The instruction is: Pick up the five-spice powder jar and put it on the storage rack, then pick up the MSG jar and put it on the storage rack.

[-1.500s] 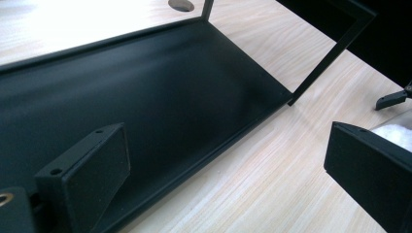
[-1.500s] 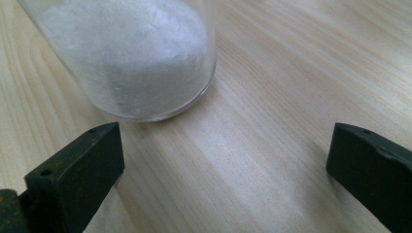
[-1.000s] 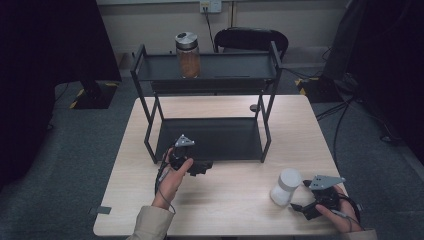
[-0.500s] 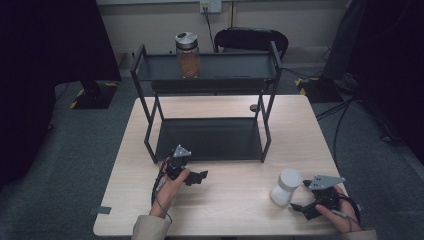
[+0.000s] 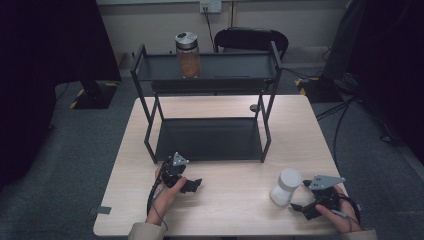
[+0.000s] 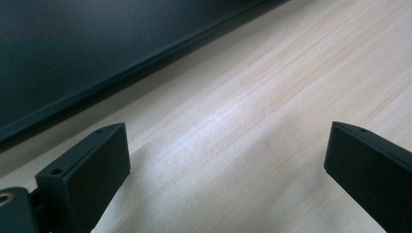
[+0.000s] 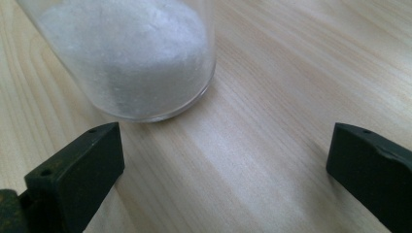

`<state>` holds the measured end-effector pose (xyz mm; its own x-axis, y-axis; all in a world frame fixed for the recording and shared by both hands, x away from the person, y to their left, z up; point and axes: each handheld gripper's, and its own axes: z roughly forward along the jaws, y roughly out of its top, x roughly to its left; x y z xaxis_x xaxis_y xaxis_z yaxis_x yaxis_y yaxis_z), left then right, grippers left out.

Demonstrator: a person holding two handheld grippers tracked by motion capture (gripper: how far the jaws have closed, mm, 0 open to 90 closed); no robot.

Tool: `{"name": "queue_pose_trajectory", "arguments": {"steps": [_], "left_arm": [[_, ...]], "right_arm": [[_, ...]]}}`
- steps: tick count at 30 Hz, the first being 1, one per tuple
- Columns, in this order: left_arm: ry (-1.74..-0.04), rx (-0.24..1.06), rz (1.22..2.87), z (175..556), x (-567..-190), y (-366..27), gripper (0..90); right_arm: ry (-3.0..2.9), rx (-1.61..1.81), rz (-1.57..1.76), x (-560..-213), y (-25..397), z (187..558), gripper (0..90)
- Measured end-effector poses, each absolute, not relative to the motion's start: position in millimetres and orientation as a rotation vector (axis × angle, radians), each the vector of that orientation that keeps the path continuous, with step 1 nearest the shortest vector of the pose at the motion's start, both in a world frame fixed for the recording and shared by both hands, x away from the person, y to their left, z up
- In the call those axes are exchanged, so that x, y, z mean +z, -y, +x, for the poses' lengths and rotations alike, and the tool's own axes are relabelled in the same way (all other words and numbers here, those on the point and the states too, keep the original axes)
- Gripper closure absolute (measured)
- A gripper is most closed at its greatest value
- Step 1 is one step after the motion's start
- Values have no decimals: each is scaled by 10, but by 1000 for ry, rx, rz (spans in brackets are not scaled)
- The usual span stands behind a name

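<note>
We are judging one brown-filled glass jar [image 5: 188,55] already shelved; we are holding both tongs [image 5: 192,185] [image 5: 300,209] gaping, empty, the white-powder glass jar [image 5: 285,187] at lower right ungrasped.

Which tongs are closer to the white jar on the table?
The right tongs. They sit open just beside the white jar, not touching. The left tongs are open too, far across the table.
</note>
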<state>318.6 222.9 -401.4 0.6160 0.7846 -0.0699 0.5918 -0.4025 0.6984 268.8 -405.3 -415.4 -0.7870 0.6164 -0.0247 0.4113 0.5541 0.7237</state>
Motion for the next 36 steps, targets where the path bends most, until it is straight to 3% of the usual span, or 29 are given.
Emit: {"name": "queue_pose_trajectory", "arguments": {"steps": [11,36], "left_arm": [[-1032,410,2198,3108,-4075,-2158,1],[-1009,445,2141,3008,-4189,-2225,0]], "right_arm": [[-2516,1065,853,-4154,4053,2688,0],[-2515,1063,855,-4154,4049,2686,0]]}}
